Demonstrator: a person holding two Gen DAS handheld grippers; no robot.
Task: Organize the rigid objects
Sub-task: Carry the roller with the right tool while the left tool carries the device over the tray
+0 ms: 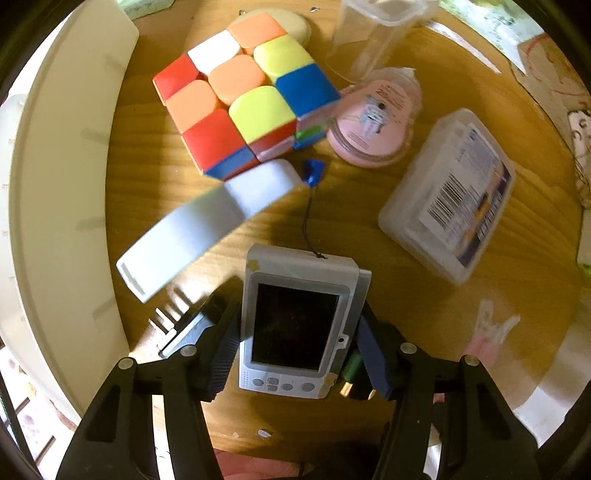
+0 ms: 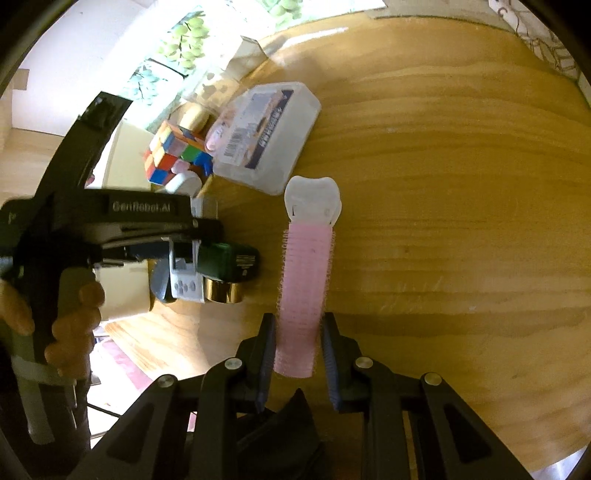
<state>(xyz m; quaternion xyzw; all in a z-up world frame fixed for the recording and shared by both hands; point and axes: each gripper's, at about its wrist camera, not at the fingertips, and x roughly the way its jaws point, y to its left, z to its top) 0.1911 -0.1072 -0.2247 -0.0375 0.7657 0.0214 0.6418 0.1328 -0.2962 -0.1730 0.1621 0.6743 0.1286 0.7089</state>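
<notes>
My left gripper [image 1: 297, 332] is shut on a small silver handheld device [image 1: 295, 325] with a dark screen, held above the round wooden table [image 1: 332, 229]; a blue charm [image 1: 313, 172] hangs off its cord. It also shows in the right wrist view [image 2: 184, 275]. My right gripper [image 2: 299, 354] is shut on a pink hair roller [image 2: 304, 288] with a white clip end [image 2: 313, 199], low over the table. A colourful puzzle cube [image 1: 236, 99] lies ahead of the left gripper.
A white stapler-like object [image 1: 207, 221], a pink round case [image 1: 373, 122], a clear lidded box with a barcode label [image 1: 450, 192], a clear cup [image 1: 373, 33] and a beige pebble [image 1: 291, 22] lie on the table. A green bottle with a gold cap [image 2: 229, 266] is beside the left gripper. A white chair back [image 1: 62, 177] stands left.
</notes>
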